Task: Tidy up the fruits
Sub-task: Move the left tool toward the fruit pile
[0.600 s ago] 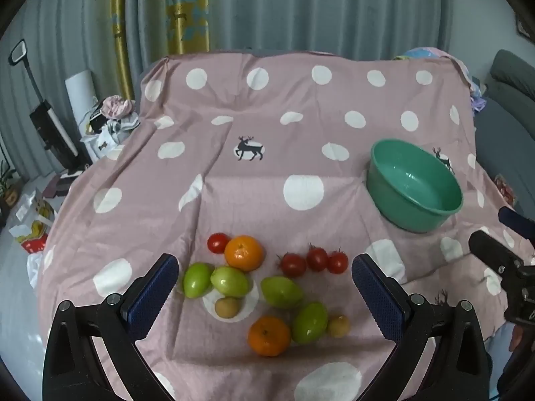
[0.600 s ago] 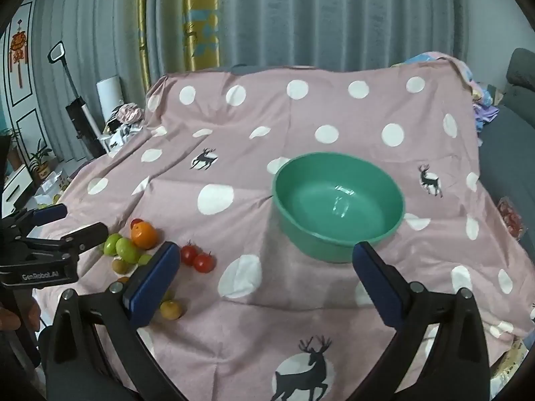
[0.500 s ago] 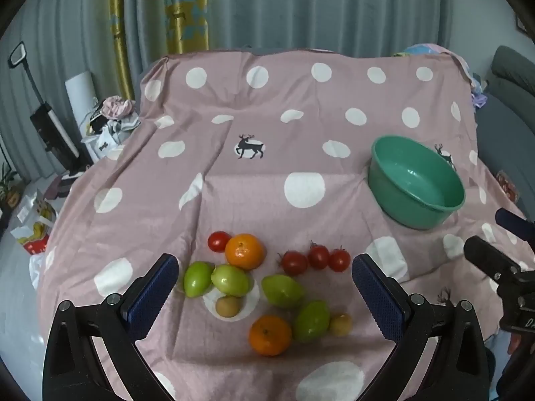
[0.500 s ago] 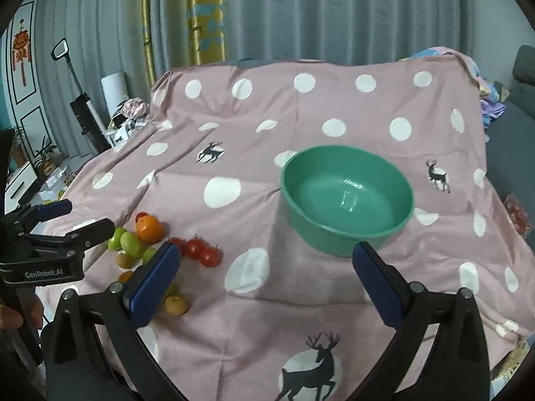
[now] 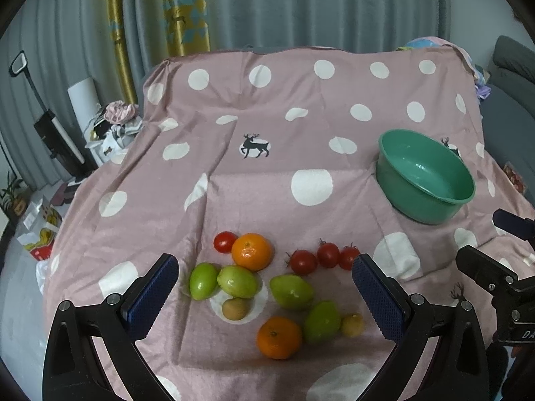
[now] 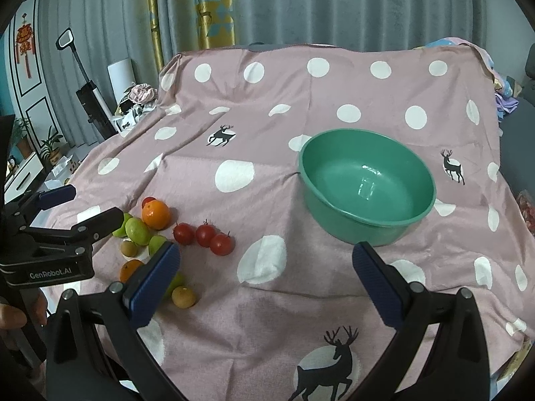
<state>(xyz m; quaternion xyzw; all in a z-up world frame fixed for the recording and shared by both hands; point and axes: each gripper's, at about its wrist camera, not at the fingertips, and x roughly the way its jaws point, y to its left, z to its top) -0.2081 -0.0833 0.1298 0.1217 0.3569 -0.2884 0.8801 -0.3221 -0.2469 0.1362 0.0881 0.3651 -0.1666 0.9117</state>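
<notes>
While nothing is held yet, we keep both tools poised above the pink polka-dot cloth [image 5: 267,180] covering the counter. Our left gripper [image 5: 265,287] has its fingers spread fully wide and empty, framing the loose cluster of fruits [image 5: 267,287]: oranges, green fruits, small brown ones and red cherry tomatoes [image 5: 319,258], all lying on the cloth. Our right gripper [image 6: 265,275] is equally wide and empty, aimed near the empty round green plastic bowl [image 6: 367,187], well apart from the fruit, probably because the bowl is where we mean to gather them.
</notes>
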